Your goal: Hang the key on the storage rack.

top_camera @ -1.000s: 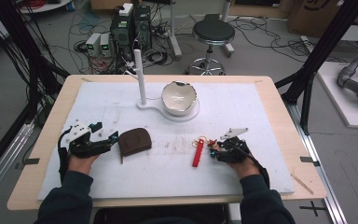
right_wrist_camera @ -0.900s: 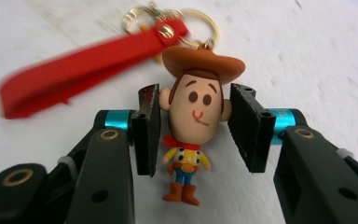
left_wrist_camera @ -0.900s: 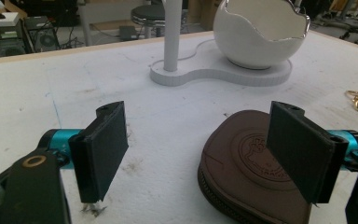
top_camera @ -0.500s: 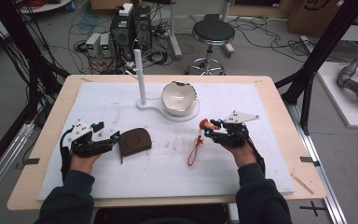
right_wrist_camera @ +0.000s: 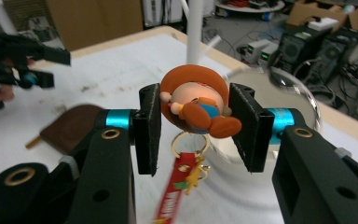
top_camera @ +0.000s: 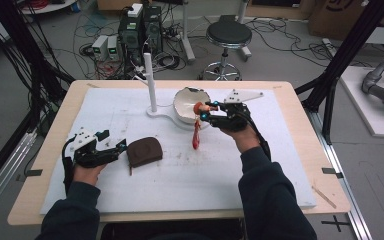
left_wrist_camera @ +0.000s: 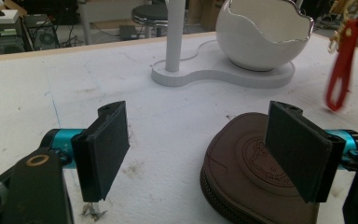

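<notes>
The right gripper point(top_camera: 206, 111) is up in the air, just beside the white egg-shaped bowl point(top_camera: 189, 104) near the far side of the table. Its two black pads point(right_wrist_camera: 149, 126) squeeze a little toy figure point(right_wrist_camera: 196, 106) with orange hair, one pad on each side of its head. A gold ring hangs under the figure, and a red strap point(top_camera: 196, 136) dangles down from the ring and hangs free above the white mat point(top_camera: 260, 165). In the high view the strap hangs in front of the bowl's white base point(top_camera: 166, 114). A white post point(top_camera: 151, 82) stands up straight on the other end of that same base. The left gripper point(top_camera: 114, 148) lies low on the mat at the near left, held by the person's left hand point(top_camera: 86, 172). Its jaws are wide open and hold nothing. In the left gripper view, a brown pouch point(left_wrist_camera: 256, 179) with a zipper lies flat on the mat just by the right-hand jaw, and part of it sits behind that jaw. I cannot tell if the jaw touches it. The pouch is well apart from the toy figure and the bowl.
</notes>
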Tool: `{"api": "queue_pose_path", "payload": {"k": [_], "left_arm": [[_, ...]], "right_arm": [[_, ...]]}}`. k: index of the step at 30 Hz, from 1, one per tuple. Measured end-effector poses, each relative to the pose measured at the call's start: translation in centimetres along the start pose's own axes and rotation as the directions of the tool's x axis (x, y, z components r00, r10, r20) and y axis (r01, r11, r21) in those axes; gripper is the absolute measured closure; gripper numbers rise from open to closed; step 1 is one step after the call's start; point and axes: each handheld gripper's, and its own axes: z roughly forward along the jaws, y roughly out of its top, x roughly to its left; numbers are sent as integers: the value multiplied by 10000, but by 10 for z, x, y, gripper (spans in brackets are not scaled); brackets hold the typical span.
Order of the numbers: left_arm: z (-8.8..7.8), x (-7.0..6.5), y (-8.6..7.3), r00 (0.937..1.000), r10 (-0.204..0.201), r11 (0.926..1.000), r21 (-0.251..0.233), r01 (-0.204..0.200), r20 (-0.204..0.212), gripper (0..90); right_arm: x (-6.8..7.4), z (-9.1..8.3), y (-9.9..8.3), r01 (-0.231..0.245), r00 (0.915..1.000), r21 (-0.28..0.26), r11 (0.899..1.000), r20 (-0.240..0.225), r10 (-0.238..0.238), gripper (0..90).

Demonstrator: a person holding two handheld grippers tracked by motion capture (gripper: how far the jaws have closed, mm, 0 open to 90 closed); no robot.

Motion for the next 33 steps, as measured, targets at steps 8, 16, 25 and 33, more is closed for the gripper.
{"api": "queue_pose_path", "payload": {"k": [8, 16, 25, 33], "left_arm": [[-1, 2, 0, 10000, -4, 10000, -49, 3, -46, 223], [-2, 4, 0, 10000, -47, 9999, -93, 46, -70, 223], [-1, 4, 0, 10000, -61, 9999, -91, 60, -19, 223], [-1, 3, 0, 10000, -44, 10000, -74, 44, -8, 223]], "right_arm": [[4, 32, 46, 272, 9983, -452, 9986, -500, -295, 573], [7, 70, 81, 300, 9956, -631, 9976, -867, -354, 573], [15, 105, 119, 551, 9933, -725, 9958, -976, -620, 575], [18, 127, 147, 575, 9967, -857, 9947, -518, -621, 576]]}}
